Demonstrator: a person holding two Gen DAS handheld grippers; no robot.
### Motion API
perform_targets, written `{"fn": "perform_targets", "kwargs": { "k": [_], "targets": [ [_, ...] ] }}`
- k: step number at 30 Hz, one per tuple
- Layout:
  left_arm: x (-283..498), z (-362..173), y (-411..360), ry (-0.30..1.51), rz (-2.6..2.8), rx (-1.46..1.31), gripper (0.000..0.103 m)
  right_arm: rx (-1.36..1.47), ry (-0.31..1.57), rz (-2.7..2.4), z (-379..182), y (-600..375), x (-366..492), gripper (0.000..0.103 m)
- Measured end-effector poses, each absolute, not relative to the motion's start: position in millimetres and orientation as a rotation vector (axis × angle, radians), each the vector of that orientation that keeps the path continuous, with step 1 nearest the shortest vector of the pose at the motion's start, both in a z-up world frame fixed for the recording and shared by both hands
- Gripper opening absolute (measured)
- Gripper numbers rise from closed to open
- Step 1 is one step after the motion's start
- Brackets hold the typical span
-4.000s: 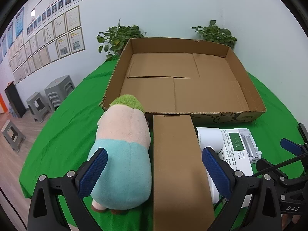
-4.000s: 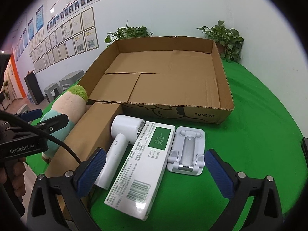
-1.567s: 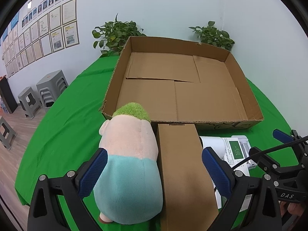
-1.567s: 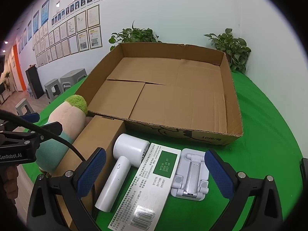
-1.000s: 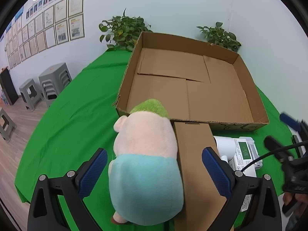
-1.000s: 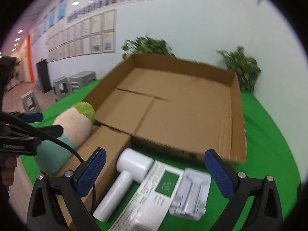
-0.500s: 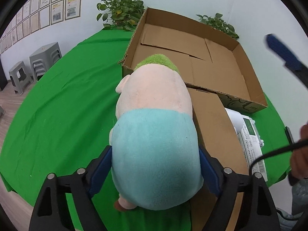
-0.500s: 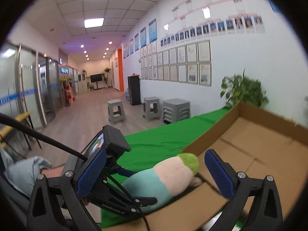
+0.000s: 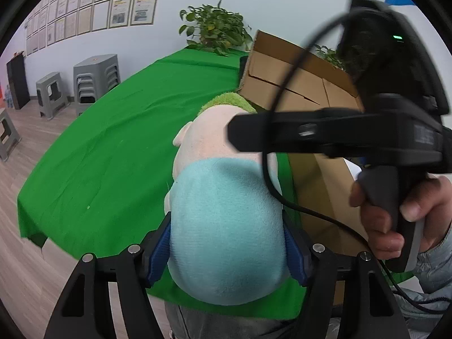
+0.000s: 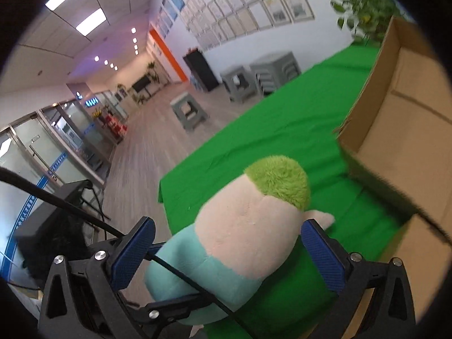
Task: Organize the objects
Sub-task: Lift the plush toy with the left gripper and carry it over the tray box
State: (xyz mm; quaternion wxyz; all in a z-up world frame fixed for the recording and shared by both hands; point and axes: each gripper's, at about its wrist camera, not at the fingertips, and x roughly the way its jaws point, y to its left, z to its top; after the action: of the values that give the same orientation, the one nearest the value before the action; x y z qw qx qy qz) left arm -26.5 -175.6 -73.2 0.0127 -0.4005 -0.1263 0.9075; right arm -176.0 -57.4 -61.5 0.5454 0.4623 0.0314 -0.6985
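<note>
A plush toy (image 9: 226, 220) with green hair, pink top and teal bottom lies on the green table beside a long brown carton (image 9: 325, 186). My left gripper (image 9: 226, 254) has its blue pads against both sides of the teal end, and its jaws are closing on it. In the right wrist view my right gripper (image 10: 227, 254) stands open, wide around the plush toy's (image 10: 254, 226) pink middle, with its pads apart from it. A hand (image 9: 395, 212) holds that gripper's black housing (image 9: 395, 130) just above the toy.
An open shallow cardboard box (image 9: 305, 84) stands behind the toy, its near corner (image 10: 367, 147) close to the green hair. The green cloth (image 9: 113, 155) ends at a table edge near the left. Grey stools (image 9: 96, 79) and a plant (image 9: 214, 31) are beyond.
My left gripper moved in over the toy's teal end and its jaws narrowed onto it. My right gripper swung left, away from the white items, to straddle the toy.
</note>
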Motion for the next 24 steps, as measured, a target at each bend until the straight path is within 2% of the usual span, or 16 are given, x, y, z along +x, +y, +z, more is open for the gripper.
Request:
{"fn": "perform_targets", "kwargs": {
  "k": [3, 7, 10, 17, 20, 24],
  "targets": [
    [-8, -75, -186, -0.418, 2.846, -1.253, 0.065, 1.260, 0.122, -1.609, -83, -79, -177, 0.103],
    [9, -78, -193, -0.440, 2.859, -1.258, 0.063, 1.344, 0.150, -1.549, -93, -85, -162, 0.102],
    [16, -78, -196, -0.435, 2.878, -1.258, 0.061, 1.323, 0.200, -1.567, -90, -83, -152, 0.093],
    [25, -64, -202, -0.374, 2.925, -1.232, 0.055, 1.259, 0.183, -1.598, -81, -80, -157, 0.073],
    [22, -37, -201, -0.292, 2.976, -1.143, 0.055, 1.181, 0.115, -1.633, -59, -77, -168, 0.072],
    [-7, 23, -189, -0.127, 3.024, -0.910, 0.055, 0.985, 0.073, -1.754, 9, -59, -190, 0.071]
  ]
}}
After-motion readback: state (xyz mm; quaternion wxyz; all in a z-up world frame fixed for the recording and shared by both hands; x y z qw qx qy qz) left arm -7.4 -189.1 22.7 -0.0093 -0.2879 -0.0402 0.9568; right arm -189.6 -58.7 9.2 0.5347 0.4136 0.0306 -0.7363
